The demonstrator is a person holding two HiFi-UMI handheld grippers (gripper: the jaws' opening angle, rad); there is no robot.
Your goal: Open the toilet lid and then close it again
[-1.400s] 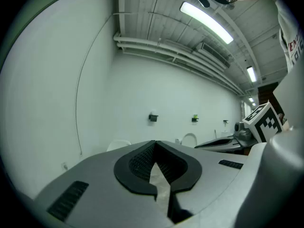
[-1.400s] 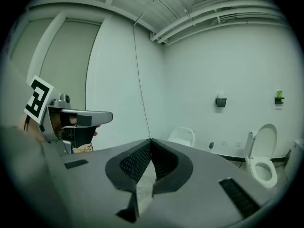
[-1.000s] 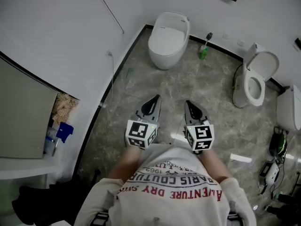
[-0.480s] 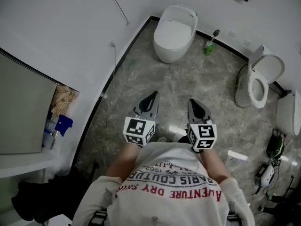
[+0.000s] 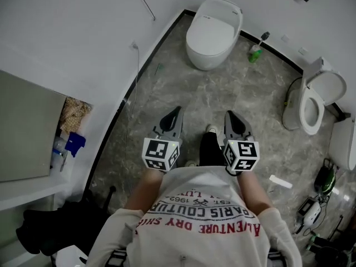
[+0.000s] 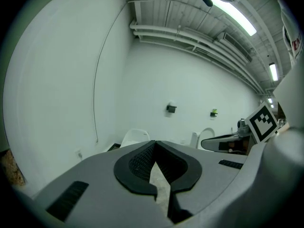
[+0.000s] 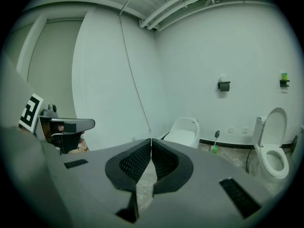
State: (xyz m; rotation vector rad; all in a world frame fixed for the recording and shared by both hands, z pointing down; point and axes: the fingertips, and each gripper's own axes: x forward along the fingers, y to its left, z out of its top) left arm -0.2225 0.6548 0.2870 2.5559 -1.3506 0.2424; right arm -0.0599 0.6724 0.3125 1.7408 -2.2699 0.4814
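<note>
left gripper (image 5: 176,113): jaws together, tips touching, nothing between them. The left gripper view confirms it (image 6: 154,144); only floor shows through the slot behind the pads.
right gripper (image 5: 230,116): same state, jaws closed and empty, tips meeting in the right gripper view (image 7: 151,141).
hand pose: both forearms come straight out from the torso, roughly parallel. The grippers are side by side at waist level, pointing ahead and tilted a little downward.
marker cubes: left cube (image 5: 161,154) and right cube (image 5: 241,156) sit just in front of the shirt hem, top faces toward the head camera.
toilet (image 5: 214,32): white, against the far wall at the corner, lid (image 5: 213,36) down. It is ahead of both grippers and well apart from them, with no contact. It also shows in the right gripper view (image 7: 185,129).
second toilet (image 5: 313,100): on the right along the same wall, lid raised, bowl open.
green container (image 5: 255,53): on the floor by the wall, between the two toilets, nearer the closed one.
floor (image 5: 239,93): grey marbled tile.
person: one shoe (image 5: 211,129) is visible between the grippers.
</note>
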